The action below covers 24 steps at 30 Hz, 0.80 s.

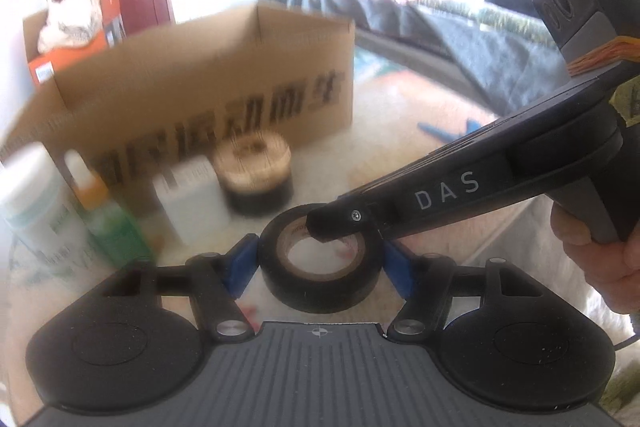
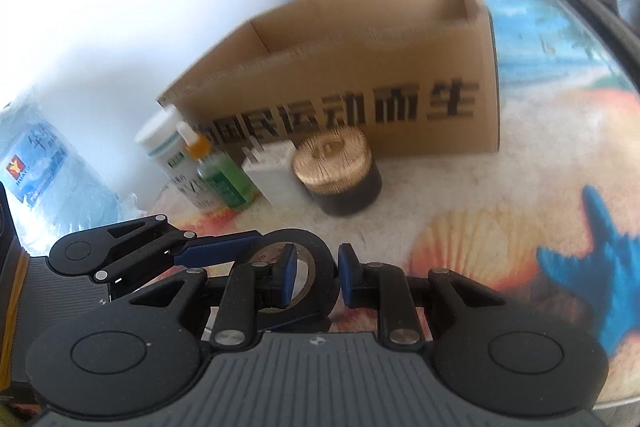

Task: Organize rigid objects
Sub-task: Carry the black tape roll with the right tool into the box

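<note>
A roll of black tape [image 1: 320,293] hangs just above a patterned mat, held by both grippers. My left gripper [image 1: 320,265] spans its outer width, blue pads pressed on both sides; in the right wrist view one of its fingers [image 2: 216,251] lies along the roll's left side. My right gripper [image 2: 319,277] is shut on the wall of the tape roll [image 2: 298,237], one pad inside the hole and one outside. From the left wrist view the right gripper [image 1: 320,225] comes in from the right and dips into the hole.
An open cardboard box [image 2: 360,75] stands behind. In front of it are a white bottle [image 2: 160,139], a green bottle [image 2: 224,179], a white plug [image 2: 272,171] and a round gold-lidded jar [image 2: 336,171]. Packed water bottles [image 2: 48,171] lie left, a bed [image 1: 440,27] right.
</note>
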Tool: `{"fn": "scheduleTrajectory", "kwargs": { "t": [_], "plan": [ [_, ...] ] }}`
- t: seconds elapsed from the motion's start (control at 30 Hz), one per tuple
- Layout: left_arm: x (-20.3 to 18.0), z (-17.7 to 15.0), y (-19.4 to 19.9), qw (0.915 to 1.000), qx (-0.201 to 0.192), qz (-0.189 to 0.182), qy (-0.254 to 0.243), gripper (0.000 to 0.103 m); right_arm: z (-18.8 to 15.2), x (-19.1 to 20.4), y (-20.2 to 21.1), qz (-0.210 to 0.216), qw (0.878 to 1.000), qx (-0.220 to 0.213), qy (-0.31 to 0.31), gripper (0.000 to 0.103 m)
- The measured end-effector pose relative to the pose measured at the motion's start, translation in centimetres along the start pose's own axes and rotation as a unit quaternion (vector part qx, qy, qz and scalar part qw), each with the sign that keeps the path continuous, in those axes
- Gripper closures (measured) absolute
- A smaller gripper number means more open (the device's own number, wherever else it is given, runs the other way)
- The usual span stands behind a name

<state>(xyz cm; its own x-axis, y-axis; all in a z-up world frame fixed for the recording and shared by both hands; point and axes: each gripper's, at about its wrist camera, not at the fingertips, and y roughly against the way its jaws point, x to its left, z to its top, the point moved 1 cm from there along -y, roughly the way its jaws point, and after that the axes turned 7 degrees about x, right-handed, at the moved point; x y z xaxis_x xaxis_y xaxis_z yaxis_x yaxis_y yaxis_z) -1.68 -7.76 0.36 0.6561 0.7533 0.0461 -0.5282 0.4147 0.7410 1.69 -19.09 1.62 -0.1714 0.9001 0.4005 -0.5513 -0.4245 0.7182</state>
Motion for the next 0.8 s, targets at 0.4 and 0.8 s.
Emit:
{"fn": "scheduleTrajectory", "kwargs": {
  "t": [0.4,0.8],
  "plan": [
    [5.4,9.8,4.9,0.9926,-0.103,0.059,-0.024,0.036,11.6,4.4,3.9,0.011,0.991,-0.084,0.103,0.079],
    [12.8,14.9,-4.3,0.9976,0.068,0.006,0.012,0.036,21.5,0.7,-7.5,0.017,0.994,0.093,0.049,0.079]
  ]
}}
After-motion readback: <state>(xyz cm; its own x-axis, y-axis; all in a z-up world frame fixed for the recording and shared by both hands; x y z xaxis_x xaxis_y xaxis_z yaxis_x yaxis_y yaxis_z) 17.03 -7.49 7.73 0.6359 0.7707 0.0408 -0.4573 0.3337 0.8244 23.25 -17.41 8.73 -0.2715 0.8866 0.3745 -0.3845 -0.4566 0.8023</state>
